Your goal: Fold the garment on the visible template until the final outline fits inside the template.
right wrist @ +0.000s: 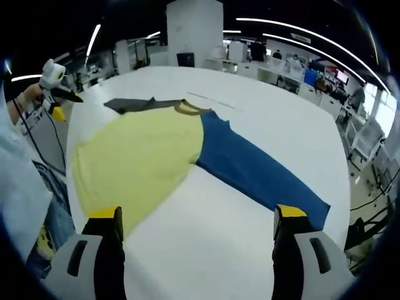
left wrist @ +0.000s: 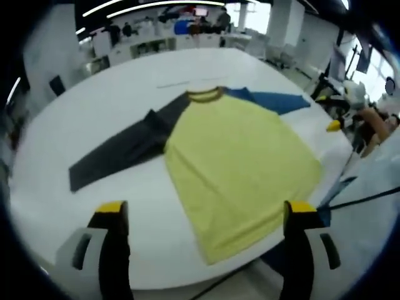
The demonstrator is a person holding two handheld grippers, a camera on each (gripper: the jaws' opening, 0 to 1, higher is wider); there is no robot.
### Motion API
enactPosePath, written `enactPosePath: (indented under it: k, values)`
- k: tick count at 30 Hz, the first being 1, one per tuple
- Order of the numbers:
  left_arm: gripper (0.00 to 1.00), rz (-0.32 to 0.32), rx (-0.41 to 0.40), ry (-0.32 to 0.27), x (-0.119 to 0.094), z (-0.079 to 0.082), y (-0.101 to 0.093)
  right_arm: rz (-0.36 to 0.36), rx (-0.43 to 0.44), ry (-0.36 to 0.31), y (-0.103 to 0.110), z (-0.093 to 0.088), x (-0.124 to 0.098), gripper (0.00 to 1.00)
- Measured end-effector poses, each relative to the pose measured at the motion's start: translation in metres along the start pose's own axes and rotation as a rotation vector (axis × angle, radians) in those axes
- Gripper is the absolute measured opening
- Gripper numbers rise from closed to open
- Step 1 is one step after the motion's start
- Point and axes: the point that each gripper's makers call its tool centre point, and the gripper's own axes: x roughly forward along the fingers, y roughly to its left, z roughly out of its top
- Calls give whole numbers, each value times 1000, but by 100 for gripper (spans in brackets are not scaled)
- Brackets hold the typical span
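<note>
Left gripper view: shirt (left wrist: 240, 169) flat on table (left wrist: 112, 100), hem near my edge | left tongs (left wrist: 203, 215) wide open, empty | right tongs (right wrist: 197, 222) likewise | cloth looks light, limp; pinch a sleeve cuff | grey sleeve (left wrist: 119, 150) full here; right gripper view gives blue sleeve (right wrist: 259, 169) full.

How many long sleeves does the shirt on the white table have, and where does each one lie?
2. The dark grey sleeve stretches out flat from one shoulder of the yellow shirt. The blue sleeve stretches out flat from the other shoulder. Neither is folded yet.
</note>
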Motion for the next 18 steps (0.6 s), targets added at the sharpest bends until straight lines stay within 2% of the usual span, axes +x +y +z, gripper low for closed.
enactPosePath:
  k: [6,9,14,18]
  values:
    - [99,13,17,-1,-3,5,0,-11,-7,7,-14,3,-5,100]
    - [99,23,26,7,-5,6,0,-32,0,7,-25,4,-7,100]
    - [99,20,22,-10,-6,11,-1,-69,7,6,-46,5,-11,100]
    - [98,20,23,-4,-5,11,-1,-86,58,-22,-60,6,-13,100]
